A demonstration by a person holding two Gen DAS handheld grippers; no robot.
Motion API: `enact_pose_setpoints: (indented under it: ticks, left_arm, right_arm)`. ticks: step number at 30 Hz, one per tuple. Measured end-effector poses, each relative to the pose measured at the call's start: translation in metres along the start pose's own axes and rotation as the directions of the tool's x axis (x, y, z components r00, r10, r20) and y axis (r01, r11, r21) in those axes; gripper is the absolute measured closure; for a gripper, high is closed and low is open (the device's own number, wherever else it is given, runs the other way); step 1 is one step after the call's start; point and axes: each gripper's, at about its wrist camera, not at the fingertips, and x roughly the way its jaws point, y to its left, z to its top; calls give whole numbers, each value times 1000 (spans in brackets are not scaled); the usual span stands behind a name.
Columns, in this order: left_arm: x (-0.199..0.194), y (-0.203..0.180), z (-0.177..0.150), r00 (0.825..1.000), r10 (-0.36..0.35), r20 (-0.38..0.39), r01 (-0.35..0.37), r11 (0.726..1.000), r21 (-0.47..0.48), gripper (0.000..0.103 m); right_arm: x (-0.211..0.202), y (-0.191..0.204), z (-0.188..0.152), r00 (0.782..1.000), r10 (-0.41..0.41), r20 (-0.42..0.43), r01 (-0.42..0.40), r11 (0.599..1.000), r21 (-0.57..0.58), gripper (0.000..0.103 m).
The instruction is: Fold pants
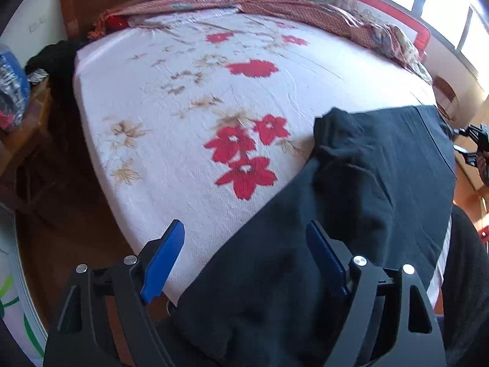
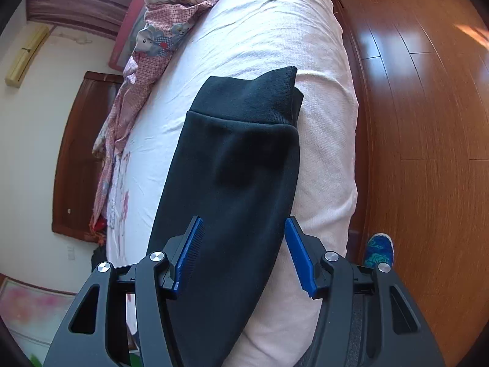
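Left gripper: my left gripper (image 1: 246,257) has its blue fingers (image 1: 163,263) spread wide, pinching nothing; the 9 o'clock finger sits over the sheet near the mattress edge, the 3 o'clock finger over dark cloth.
Right gripper: my right gripper (image 2: 243,253) is likewise spread apart; its two blue pads (image 2: 298,253) stand on either side of the dark cloth without closing on it; whether they touch it I cannot tell.
Pants: the dark navy pants (image 1: 351,198) lie on the bed along its near edge, from 6 o'clock up toward 2 o'clock in the left wrist view, with a bunched fold near the middle; in the right wrist view the pants (image 2: 232,183) run from 6 o'clock up to 12 o'clock, ending in a ribbed band.
Bed: white sheet (image 1: 183,91) with red flowers; a pink patterned quilt (image 1: 305,9) is heaped along the far side at 12 o'clock.
Floor: wooden floor (image 2: 421,153) at 3 o'clock in the right wrist view; a blue patterned shoe (image 2: 379,249) sits at 4 o'clock, just beside the bed.
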Motion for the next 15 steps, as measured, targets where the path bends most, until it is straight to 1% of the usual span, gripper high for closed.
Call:
enact_pose_setpoints:
  ticks: [2,3,4,5,7,9,11,12,14,15]
  left_arm:
    - [15,-6,-6,998,-28,-58,30,999,28,33]
    - [23,-9,-8,993,-62,-102,67,997,50,41]
    - [28,-13,-10,991,-50,-120,59,996,68,50]
    - [32,-15,-10,991,-47,-126,56,996,69,53]
    - [28,-14,-7,992,-63,-105,66,998,20,81]
    - [18,-16,-8,997,-39,-64,38,999,-9,90]
    - [12,-16,-9,999,5,-43,-7,999,-40,92]
    - [7,-15,-11,1000,11,-27,-13,997,-79,94]
    - [-5,-11,-11,999,46,17,-43,988,-147,95]
    - [-8,-9,-13,999,44,29,-38,984,-177,95]
  right_arm:
    - [-7,8,-5,1000,20,-6,-20,1000,-10,48]
    - [-11,13,-8,1000,25,-2,-25,1000,-19,48]
    - [-14,18,-11,1000,32,0,-32,999,-31,48]
    - [-17,25,-14,999,48,-1,-48,998,-43,48]
    - [-19,38,-21,997,78,-10,-79,995,-57,48]
    - [-18,54,-29,995,98,-28,-101,991,-89,48]
    - [-13,70,-36,993,111,-47,-117,985,-126,48]
    - [-10,77,-41,991,121,-59,-128,982,-138,48]
    - [-3,89,-50,986,140,-92,-153,976,-157,48]
    - [2,97,-55,983,147,-114,-166,969,-183,48]
